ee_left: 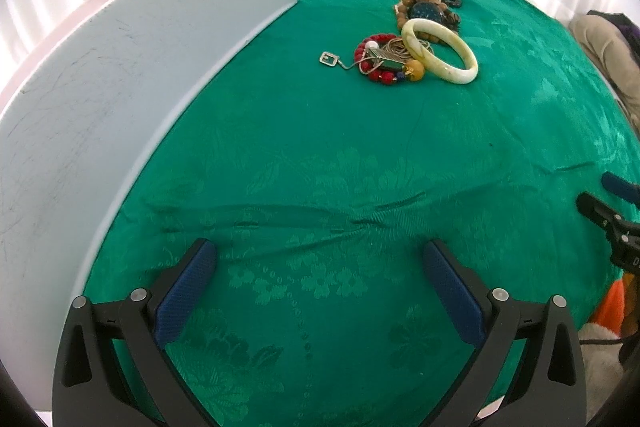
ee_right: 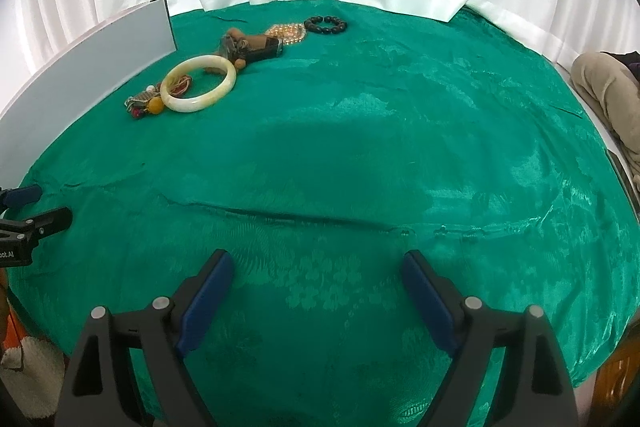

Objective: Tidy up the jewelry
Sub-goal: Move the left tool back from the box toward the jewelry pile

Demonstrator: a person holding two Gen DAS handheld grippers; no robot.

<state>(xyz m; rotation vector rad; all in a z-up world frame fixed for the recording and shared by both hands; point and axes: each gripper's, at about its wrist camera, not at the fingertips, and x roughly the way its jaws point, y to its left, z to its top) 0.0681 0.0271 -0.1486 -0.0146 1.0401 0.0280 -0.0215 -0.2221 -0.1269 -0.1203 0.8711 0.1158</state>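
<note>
Jewelry heap [ee_left: 404, 43]: one tangle on the green worktop [ee_left: 320, 155] toward its far edge, beside the grey board [ee_left: 132, 75]; unsorted, pale bangle [ee_right: 199, 83] topmost. Dark bead bracelet [ee_right: 325, 25] lies apart. Left tool [ee_left: 320, 267] and right tool [ee_right: 318, 279]: spread, empty, well short of heap. Chains underneath indistinct.

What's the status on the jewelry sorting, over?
Left gripper open, empty. Right gripper open, empty. Jewelry pile untouched on green cloth, far ahead. Nothing in the way.
</note>
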